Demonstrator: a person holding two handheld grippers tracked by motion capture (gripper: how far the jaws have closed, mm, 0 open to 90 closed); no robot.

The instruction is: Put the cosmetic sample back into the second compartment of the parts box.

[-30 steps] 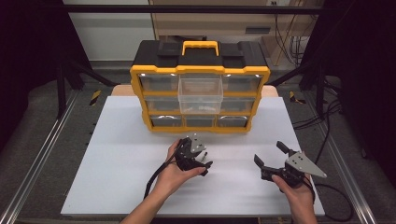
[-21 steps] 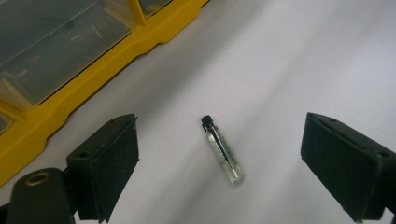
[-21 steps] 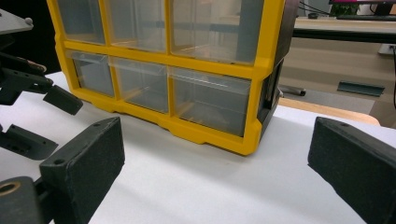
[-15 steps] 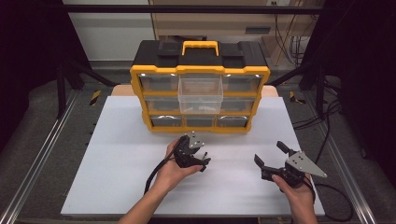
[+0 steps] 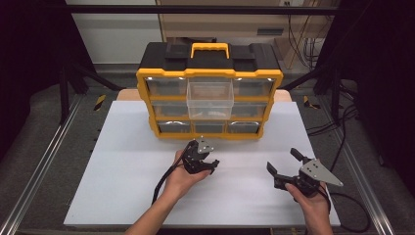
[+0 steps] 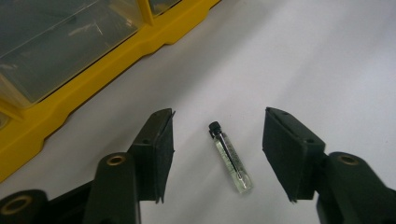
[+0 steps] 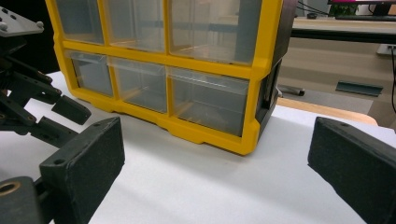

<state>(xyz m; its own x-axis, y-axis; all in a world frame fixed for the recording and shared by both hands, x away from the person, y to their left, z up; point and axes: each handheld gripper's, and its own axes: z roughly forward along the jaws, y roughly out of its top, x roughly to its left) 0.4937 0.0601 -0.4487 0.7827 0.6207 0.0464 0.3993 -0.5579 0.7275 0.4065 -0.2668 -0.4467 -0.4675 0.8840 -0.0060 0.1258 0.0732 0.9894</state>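
The yellow organizer [image 5: 209, 93] stands at the far side of the white table [image 5: 122, 161], and I use it as the landmark for all places here. Its middle drawer [image 5: 210, 98] in the top row is pulled out toward the person, probably so that something small can be dropped in from above. A small glass vial [image 6: 229, 157] with a black cap lies flat on the table just in front of the organizer's bottom edge, with the cap end turned toward the organizer. The left gripper [image 6: 217, 151] is lowered over it, one jaw at each side of the vial. The jaws have just been closing, but the pads [image 6: 163, 149] do not touch the glass, so the claw is released, not yet grasping. I think it stands astride like this because a thin round tube rolls easily, and taking it across its width from both sides keeps it from escaping. The right gripper [image 5: 286, 169] waits in front of the organizer's right corner, well apart from the vial, with its jaws wide apart and nothing between them. It faces the lower drawers [image 7: 205, 105], perhaps ready to help with the organizer.
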